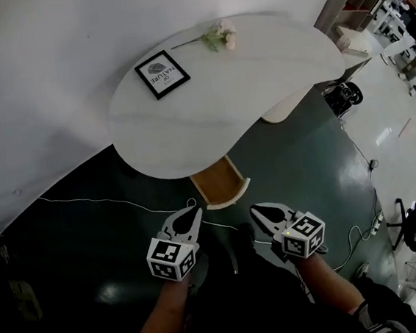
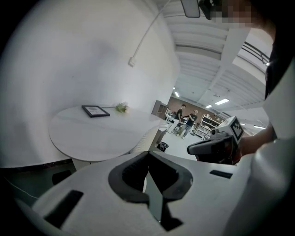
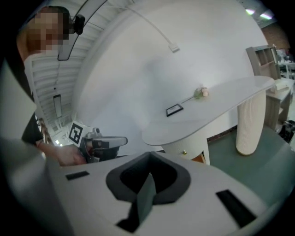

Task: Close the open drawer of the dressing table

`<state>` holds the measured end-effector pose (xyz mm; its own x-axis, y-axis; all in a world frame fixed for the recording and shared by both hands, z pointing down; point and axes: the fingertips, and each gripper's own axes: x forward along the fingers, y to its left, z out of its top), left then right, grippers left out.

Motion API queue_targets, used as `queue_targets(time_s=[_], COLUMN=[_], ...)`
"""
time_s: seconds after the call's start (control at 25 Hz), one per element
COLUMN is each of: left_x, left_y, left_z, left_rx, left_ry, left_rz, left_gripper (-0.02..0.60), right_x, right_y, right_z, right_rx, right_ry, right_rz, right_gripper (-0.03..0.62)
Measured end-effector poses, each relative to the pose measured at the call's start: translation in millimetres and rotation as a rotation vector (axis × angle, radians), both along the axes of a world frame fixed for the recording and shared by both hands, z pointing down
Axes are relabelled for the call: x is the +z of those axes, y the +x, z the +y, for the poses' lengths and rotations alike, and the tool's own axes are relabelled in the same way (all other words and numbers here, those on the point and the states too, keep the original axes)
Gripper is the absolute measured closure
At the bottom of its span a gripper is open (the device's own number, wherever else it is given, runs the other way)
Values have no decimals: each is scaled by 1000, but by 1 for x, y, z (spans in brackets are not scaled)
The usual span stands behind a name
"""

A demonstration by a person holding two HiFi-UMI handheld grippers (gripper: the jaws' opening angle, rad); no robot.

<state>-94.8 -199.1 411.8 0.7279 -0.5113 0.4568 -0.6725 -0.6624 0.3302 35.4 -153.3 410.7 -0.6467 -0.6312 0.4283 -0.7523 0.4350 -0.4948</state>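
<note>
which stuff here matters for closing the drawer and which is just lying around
For the job: drawer, open under the table; left gripper and right gripper, both shut, empty, short of the drawer.

Lying about: picture frame and flower on the table; cable.

We found the head view uneven: the wall (image 1: 51,82) and tabletop (image 1: 257,75) were bright, nearly washed out, while the dark floor (image 1: 89,233) lay dim, with one soft glare spot at lower left. Shade gathered under the tabletop. The pale floor (image 1: 406,149) at far right shone. Both gripper views bowed strongly toward black corners. Ceiling lights (image 2: 222,101) glowed far off in the left gripper view. The left gripper (image 2: 148,153) and right gripper (image 3: 148,156) looked soft, close to their lenses.
</note>
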Motion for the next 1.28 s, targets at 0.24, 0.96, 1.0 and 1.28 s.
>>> queue_targets(time_s=[0.24, 0.96, 1.0, 1.28], left_x=[56, 276, 288, 350], left_y=[44, 92, 96, 98], left_z=[-2, 6, 9, 20], left_rx=[36, 43, 50, 78], left_ry=[-76, -260, -270, -301], left_rz=[-30, -72, -71, -78], left_gripper=[574, 574, 574, 574], right_x=[64, 286, 300, 368], right_y=[23, 42, 43, 38], right_z=[-12, -26, -25, -21], right_rx=[5, 56, 54, 69], right_ry=[-61, -222, -230, -260], right_rz=[-43, -78, -72, -37], right_gripper=[588, 588, 588, 584])
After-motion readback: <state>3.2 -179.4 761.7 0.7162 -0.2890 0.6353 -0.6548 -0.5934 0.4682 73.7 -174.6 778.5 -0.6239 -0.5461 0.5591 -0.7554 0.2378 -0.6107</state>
